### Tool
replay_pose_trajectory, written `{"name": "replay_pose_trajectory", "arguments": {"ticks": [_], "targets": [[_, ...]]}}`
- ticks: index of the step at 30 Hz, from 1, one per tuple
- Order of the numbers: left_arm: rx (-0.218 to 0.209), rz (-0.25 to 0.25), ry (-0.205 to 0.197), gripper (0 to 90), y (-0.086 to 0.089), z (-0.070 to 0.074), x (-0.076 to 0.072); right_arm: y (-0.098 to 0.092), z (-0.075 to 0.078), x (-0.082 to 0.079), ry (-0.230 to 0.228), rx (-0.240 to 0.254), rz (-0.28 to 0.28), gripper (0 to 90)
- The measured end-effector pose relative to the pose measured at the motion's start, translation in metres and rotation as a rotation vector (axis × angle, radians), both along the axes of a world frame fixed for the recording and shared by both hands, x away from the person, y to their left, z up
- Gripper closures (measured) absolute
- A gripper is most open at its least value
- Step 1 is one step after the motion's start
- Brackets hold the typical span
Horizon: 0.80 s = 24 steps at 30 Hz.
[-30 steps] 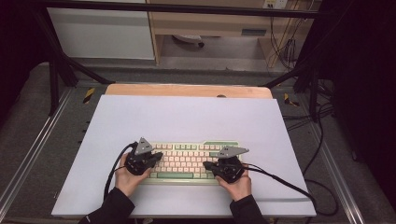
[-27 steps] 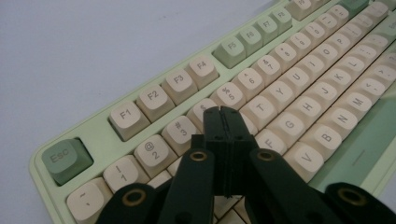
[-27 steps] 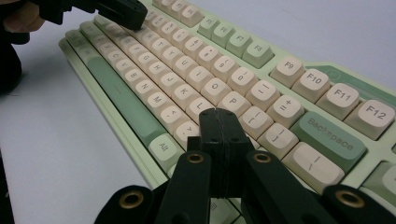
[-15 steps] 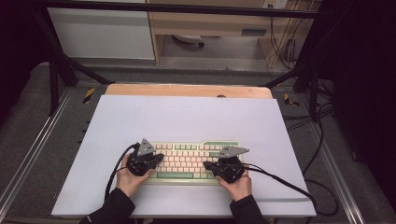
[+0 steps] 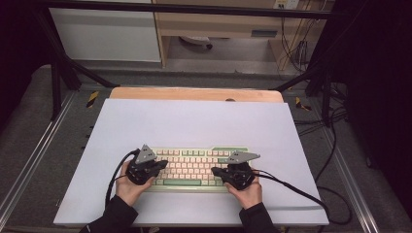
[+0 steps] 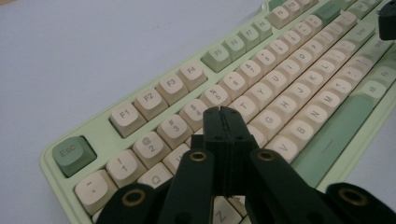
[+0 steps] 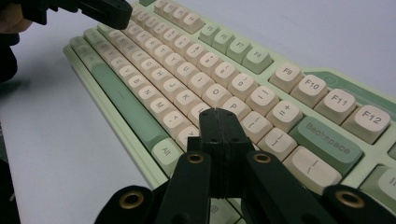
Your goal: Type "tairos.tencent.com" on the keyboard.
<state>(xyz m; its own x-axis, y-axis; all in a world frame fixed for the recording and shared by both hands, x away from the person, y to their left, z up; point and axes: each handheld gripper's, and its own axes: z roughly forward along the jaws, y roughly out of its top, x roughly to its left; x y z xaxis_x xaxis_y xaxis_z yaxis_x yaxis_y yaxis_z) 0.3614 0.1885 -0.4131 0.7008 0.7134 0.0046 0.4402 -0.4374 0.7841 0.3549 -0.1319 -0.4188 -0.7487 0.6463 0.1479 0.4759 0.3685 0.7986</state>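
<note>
- A green and cream keyboard point(image 5: 194, 167) lies flat near the front edge of a pale counter point(image 5: 194, 121), square to the person, who holds a gripper over each end of it.
- The work in hand looks like pressing keys with the gripper tips. No key shows as pushed down and nothing records what has been typed, so how far it has got cannot be told; both tips seem poised to press.
- The left gripper point(image 6: 223, 114) has its jaws pressed together, nothing between them. Its tip points down and forward over the upper letter row, just below the number keys, close to the key tops; contact cannot be told.
- The right gripper point(image 7: 219, 116) likewise has its jaws fully together and empty. It slants down over the right-hand keys, just short of the Backspace key point(image 7: 327, 140).
- In the high view both hands point(image 5: 130, 187) rest at the keyboard's front edge, forearms coming from below, the grippers angled inward toward each other.
</note>
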Motion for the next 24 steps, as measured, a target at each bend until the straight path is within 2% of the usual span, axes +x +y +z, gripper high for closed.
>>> {"name": "replay_pose_trajectory", "arguments": {"ticks": [15,24], "targets": [[-0.002,0.034,0.005,90.0,0.04,-0.002,-0.018,0.016,-0.001,0.002,0.011,0.017,0.023,90.0],[-0.012,0.038,0.013,90.0,0.047,-0.006,-0.021,0.033,-0.002,0.005,0.018,0.031,0.036,90.0]]}}
